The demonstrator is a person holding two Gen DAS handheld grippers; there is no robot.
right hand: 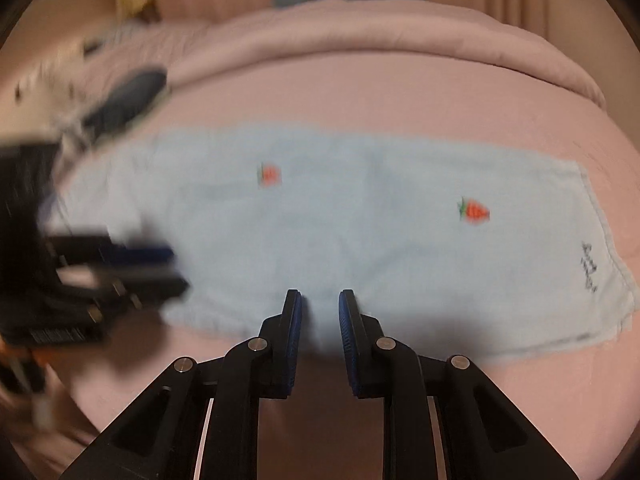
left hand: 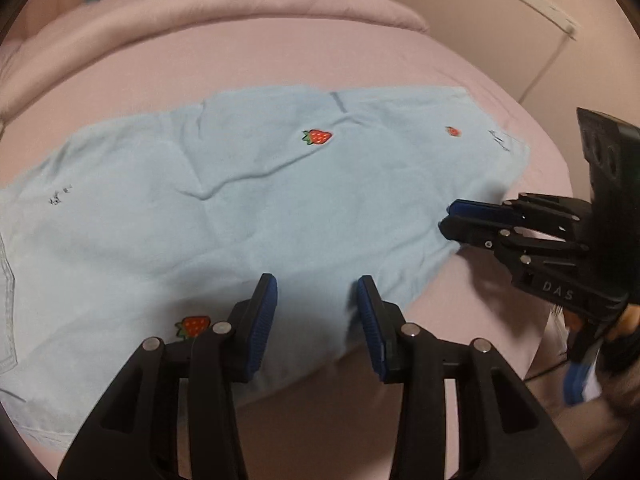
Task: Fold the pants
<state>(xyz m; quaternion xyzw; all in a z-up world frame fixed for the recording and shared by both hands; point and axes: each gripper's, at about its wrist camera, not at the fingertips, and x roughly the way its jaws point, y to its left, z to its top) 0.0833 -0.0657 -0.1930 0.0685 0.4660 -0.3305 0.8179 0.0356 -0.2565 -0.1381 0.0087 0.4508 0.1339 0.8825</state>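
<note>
Light blue pants (left hand: 248, 208) with small red strawberry patches lie flat across a pink bed; they also show in the right wrist view (right hand: 360, 232). My left gripper (left hand: 316, 292) is open, its blue pads hovering over the pants' near edge. My right gripper (right hand: 320, 304) is open with a narrow gap, at the near edge of the pants. In the left wrist view the right gripper (left hand: 452, 218) comes in from the right at the pants' right edge. In the right wrist view the left gripper (right hand: 172, 268) is a blur at the left end.
The pink bed (left hand: 280, 56) has a rolled pink quilt (left hand: 224, 8) along its far side. A white pole (left hand: 548, 60) leans on the wall at the right. A dark blurred object (right hand: 128, 100) lies on the bed at far left.
</note>
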